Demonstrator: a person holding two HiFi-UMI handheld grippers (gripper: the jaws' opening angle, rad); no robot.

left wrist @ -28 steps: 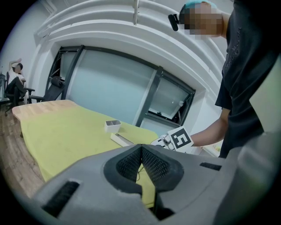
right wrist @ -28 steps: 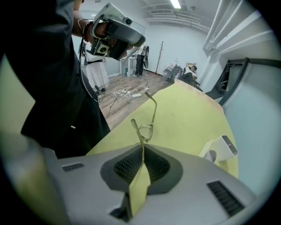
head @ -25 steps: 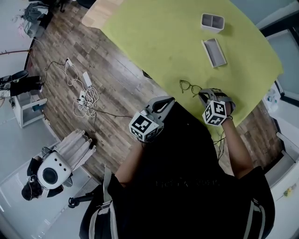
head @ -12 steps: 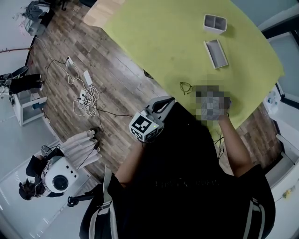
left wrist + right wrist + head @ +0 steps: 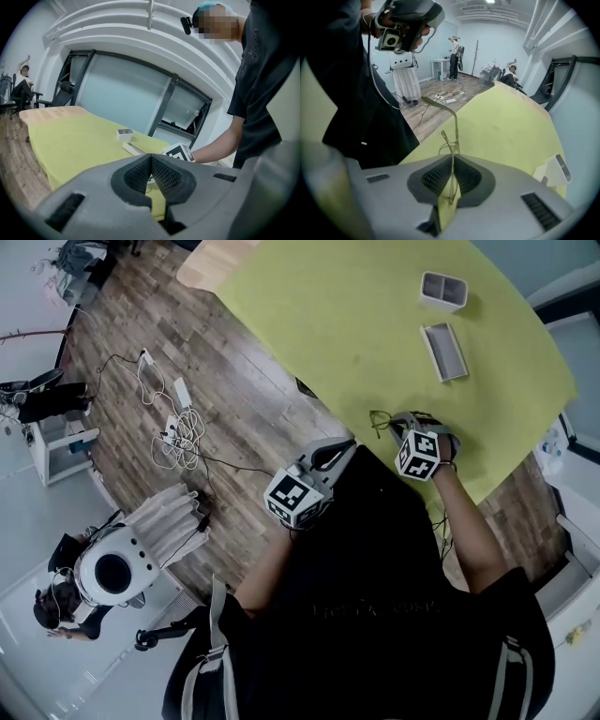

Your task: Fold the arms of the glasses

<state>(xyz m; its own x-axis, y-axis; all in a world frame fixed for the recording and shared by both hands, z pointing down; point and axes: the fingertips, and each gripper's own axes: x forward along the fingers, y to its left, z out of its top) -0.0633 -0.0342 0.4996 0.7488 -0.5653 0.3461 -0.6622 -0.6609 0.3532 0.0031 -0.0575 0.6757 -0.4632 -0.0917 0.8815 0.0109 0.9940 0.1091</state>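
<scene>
The thin dark-rimmed glasses (image 5: 379,418) are at the near edge of the yellow-green table (image 5: 356,315). My right gripper (image 5: 399,424) is at their right side. In the right gripper view its jaws (image 5: 452,180) are shut on the glasses (image 5: 451,140), and one arm sticks up and away from the frame. My left gripper (image 5: 330,454) hangs off the table's edge over the floor, left of the glasses. Its pads (image 5: 161,173) meet at the tips with nothing between them.
A long white tray (image 5: 444,351) and a small white box (image 5: 442,289) lie farther back on the table. The floor to the left holds cables and a power strip (image 5: 174,424). A white round device (image 5: 112,570) stands at the lower left.
My right gripper has moved left onto the glasses and now has hold of them. The left gripper has stayed about where it was.
</scene>
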